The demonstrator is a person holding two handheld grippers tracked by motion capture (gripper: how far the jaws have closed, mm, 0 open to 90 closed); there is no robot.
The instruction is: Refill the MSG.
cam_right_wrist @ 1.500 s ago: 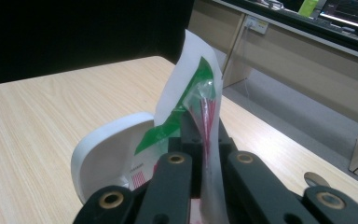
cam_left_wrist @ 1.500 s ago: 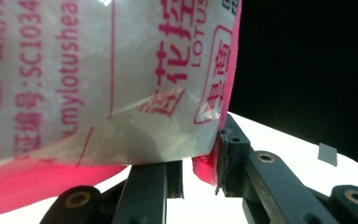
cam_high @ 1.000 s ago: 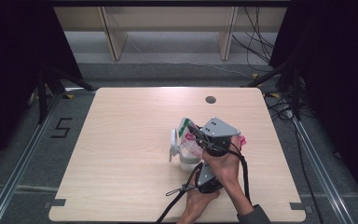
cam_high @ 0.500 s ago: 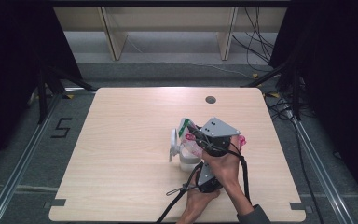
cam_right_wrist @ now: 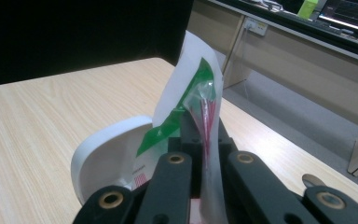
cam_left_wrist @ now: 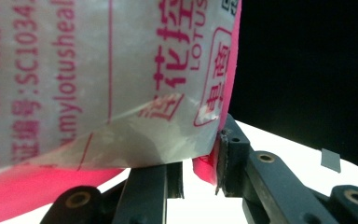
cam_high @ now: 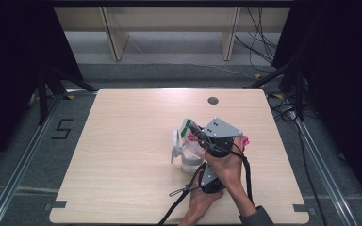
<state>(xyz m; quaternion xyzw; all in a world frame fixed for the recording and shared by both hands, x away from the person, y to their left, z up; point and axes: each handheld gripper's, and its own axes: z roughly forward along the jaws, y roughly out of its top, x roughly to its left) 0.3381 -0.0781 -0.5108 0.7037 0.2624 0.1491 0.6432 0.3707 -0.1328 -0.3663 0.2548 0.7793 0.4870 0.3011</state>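
We see a light wooden table, and the work sits at its right-centre part, near the person's edge. There a white container stands upright on the table, with its white lid opened to the left side; what is inside we cannot tell.

Over the container the person holds a plastic pouch between the two grippers. The pouch is clear with red printed letters and a pink edge on one side, and white with a green band on the other side.

The right gripper, under its grey plate, has its jaws pressed together on a thin top edge of the pouch; in the right gripper view the film rises straight from between them, with the open lid just behind.

The left gripper is lower, closer to the person. In the left gripper view its jaws stand a little apart and clamp the pink bottom edge of the pouch, which hangs just above them.
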